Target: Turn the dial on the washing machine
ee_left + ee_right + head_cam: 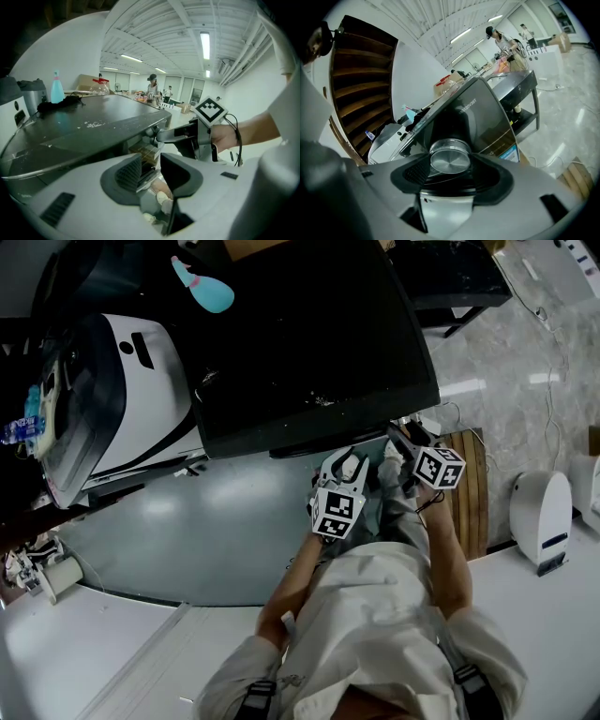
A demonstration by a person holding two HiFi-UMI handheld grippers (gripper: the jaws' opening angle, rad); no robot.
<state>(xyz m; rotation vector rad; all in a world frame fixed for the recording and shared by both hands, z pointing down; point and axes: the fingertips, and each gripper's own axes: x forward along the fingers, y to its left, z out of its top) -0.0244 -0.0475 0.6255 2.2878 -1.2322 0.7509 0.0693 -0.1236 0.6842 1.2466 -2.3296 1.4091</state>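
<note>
The washing machine point(309, 343) is a black box with a glossy top, seen from above in the head view. Its round silver dial point(450, 158) sits on the front panel and fills the gap between my right gripper's point(451, 171) dark pads, which are shut on its rim. From the left gripper view, the right gripper point(157, 135) reaches in from the right to the dial point(148, 131) under the machine's top edge. My left gripper point(151, 170) hangs just below and left of it, open with nothing between its pads. Both grippers point(345, 467) point(398, 442) sit side by side at the machine's front.
A white rounded appliance point(122, 399) stands left of the machine, and a blue bottle point(202, 285) lies on top at the back. A slatted wooden board point(469, 493) and a white device point(541, 517) are on the floor to the right. People point(152, 86) stand far off.
</note>
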